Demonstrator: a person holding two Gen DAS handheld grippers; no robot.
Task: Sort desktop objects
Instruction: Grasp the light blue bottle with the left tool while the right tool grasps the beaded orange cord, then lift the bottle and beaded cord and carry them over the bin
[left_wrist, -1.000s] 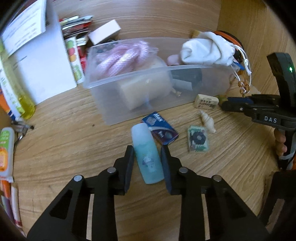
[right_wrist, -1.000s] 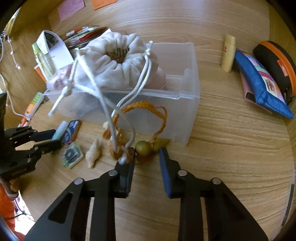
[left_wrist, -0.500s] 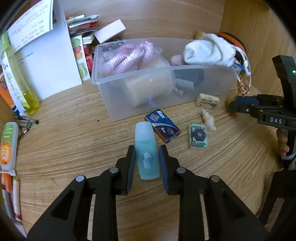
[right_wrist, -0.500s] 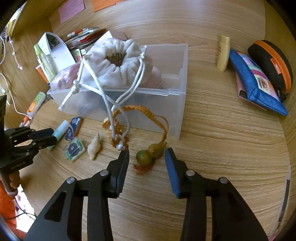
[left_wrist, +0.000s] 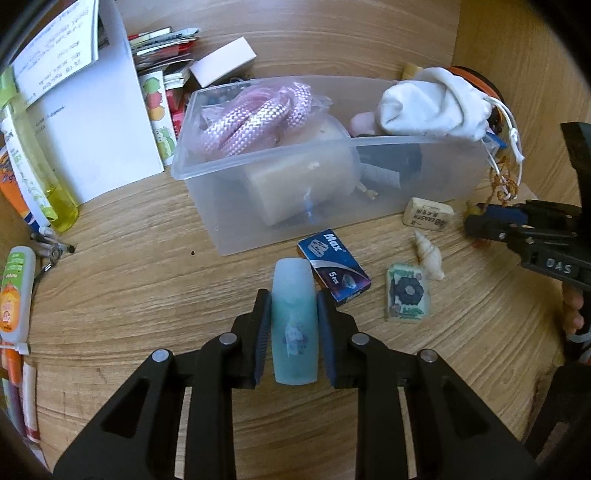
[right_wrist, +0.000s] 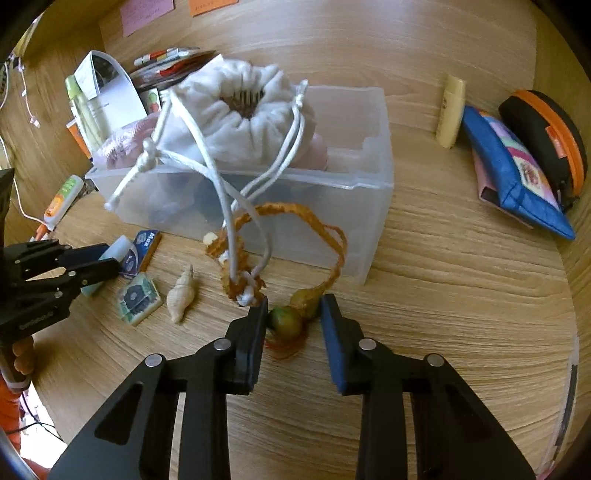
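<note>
Fingers (left_wrist: 262, 332) of the left gripper (left_wrist: 294, 325) are clamping a teal bottle (left_wrist: 294, 321) lying on the wooden desk (left_wrist: 129, 280), near a clear bin (left_wrist: 295, 192); the right gripper (right_wrist: 293, 317) is closing around green beads (right_wrist: 286, 321) on an orange cord (right_wrist: 325, 236), beside wooden walls (right_wrist: 406, 37).

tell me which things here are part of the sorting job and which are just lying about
In the job: blue bottle held in the left gripper; beaded cord between the closing right gripper fingers; clear bin.

Lying about: shell, eraser, pencil case.

Each camera looks steeply down along its own tongs, close over the surface (left_wrist: 122, 280). Both views share the clear box (left_wrist: 295, 206) (right_wrist: 373, 206) and the shell (left_wrist: 428, 254) (right_wrist: 181, 295).
</note>
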